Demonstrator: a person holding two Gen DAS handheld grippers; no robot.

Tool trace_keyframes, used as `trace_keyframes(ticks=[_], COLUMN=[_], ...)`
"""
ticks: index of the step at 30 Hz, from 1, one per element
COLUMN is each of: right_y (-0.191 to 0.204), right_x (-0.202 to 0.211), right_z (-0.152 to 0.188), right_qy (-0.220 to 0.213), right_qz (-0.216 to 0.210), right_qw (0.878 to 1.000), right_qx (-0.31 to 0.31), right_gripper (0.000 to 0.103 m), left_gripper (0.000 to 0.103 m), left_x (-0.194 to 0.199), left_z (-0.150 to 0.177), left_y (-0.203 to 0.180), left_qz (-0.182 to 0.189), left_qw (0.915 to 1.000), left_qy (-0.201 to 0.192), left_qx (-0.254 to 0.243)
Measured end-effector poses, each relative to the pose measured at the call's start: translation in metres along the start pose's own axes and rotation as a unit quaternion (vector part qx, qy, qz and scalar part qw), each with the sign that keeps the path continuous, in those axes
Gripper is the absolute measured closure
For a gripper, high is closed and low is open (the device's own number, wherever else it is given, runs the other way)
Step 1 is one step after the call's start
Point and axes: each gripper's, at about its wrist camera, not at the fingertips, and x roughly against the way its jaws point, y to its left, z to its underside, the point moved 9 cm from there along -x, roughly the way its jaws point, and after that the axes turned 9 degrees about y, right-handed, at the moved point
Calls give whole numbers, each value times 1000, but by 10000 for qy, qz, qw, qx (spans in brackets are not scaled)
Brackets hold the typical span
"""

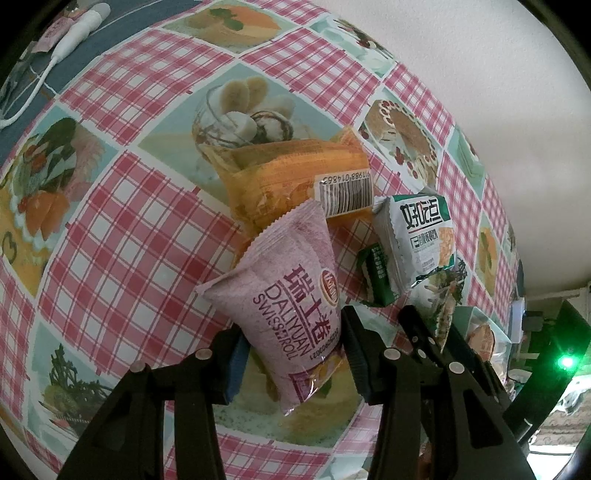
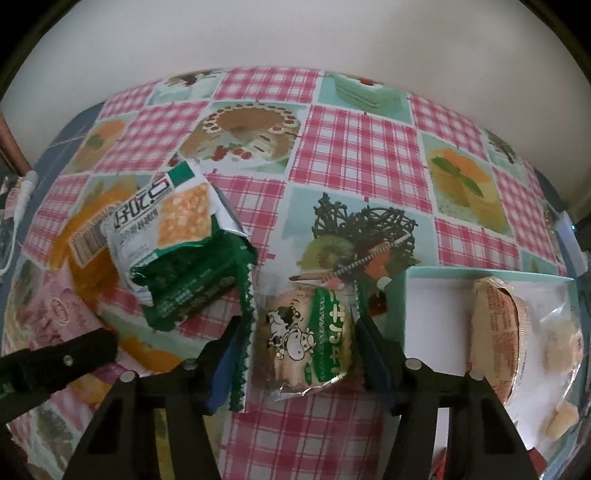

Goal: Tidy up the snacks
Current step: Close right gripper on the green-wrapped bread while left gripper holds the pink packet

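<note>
The lower end of the pink Swiss roll packet (image 1: 291,314) is clamped between the pads of the left gripper (image 1: 295,354), whose jaws are set partway apart at the packet's width; the packet's tail is cut off from sight behind the jaw frame. Just beyond the packet's top edge an orange packet (image 1: 295,177) with a barcode label is seen lying on the cloth, partly covered by it. To the right of the left gripper a white-and-green biscuit packet (image 1: 424,236) is propped on a dark green one (image 1: 376,273), much of which is hidden.

In the right wrist view a clear-wrapped cake with a cow print and green label (image 2: 306,339) is held between the jaws of the right gripper (image 2: 303,347), about half open, with the blue pads laid against the wrapper's crimped edges; whether firm pressure is applied cannot be told. To the right of this gripper a white tray with a pale teal rim (image 2: 480,275) is seen, cut off by the frame; a brown-printed packet (image 2: 498,332) and a clear bag of pale pieces (image 2: 561,343) lie in it, the print too blurred to read.

The table is covered by a cloth (image 2: 362,155) of pink check squares and dessert pictures. A plain pale wall (image 2: 295,33) stands behind it. Beyond the left gripper, at the far left corner, a white corded device (image 1: 79,31) is seen on a blue surface.
</note>
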Motion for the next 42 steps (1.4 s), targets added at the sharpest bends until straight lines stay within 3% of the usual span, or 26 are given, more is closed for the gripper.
trace_keyframes(ticks=[3, 10, 19, 20, 22, 28, 33, 42], right_y=[-5, -8, -15, -17, -21, -26, -25, -33], right_x=[2, 10, 36, 40, 47, 58, 55, 76], right_z=[1, 11, 31, 33, 38, 47, 48, 44], right_qy=[-30, -64, -226, -250, -279, -328, -319, -525], right_qz=[103, 118, -198, -247, -305, -497, -592, -1142], right_qw=[9999, 9997, 9984, 9980, 9974, 9960, 9957, 9877], right_qx=[-89, -186, -478, -525, -588, -663, -641, -932], right_gripper=[52, 54, 54, 55, 68, 71, 72, 79], left_gripper=[54, 57, 59, 59, 59, 59, 59, 59], left_x=[0, -1, 0, 0, 0, 0, 2, 23], left_z=[0, -1, 5, 6, 8, 12, 17, 21], left_y=[-1, -4, -6, -7, -8, -9, -5, 2], left_qz=[-11, 20, -31, -58, -98, -194, -49, 58], left_qw=[10000, 10000, 9999, 9999, 9998, 9996, 9999, 9998], left_qy=[-9, -34, -39, -44, -52, -59, 2, -176], left_qx=[-6, -32, -120, -146, -167, -215, -146, -95])
